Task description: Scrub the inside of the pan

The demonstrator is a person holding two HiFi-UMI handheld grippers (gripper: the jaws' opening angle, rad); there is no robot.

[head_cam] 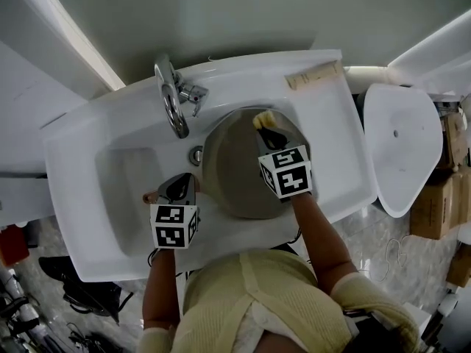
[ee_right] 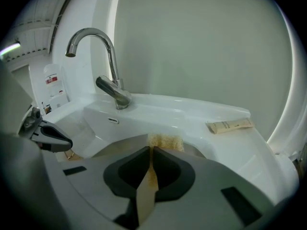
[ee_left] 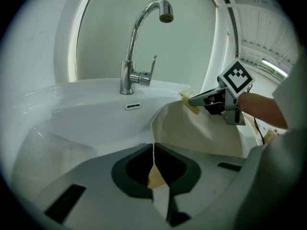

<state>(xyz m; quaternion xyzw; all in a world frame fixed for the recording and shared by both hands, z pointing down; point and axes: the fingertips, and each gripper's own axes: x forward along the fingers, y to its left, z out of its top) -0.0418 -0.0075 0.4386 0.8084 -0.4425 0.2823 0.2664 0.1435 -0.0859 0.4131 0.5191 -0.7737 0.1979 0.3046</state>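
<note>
There were two tongs, the left tongs (head_cam: 178, 188) and the right tongs (head_cam: 269, 134), with one pan (head_cam: 234, 176), one sponge (head_cam: 263, 118), one faucet (head_cam: 171, 98), one sink (head_cam: 110, 186), and one beige packet (head_cam: 315, 73) at upper right.

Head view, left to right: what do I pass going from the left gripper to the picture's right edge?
left gripper → sponge → paper packet → white oval lid. The faucet and the pan overlap these, so I left them out.
</note>
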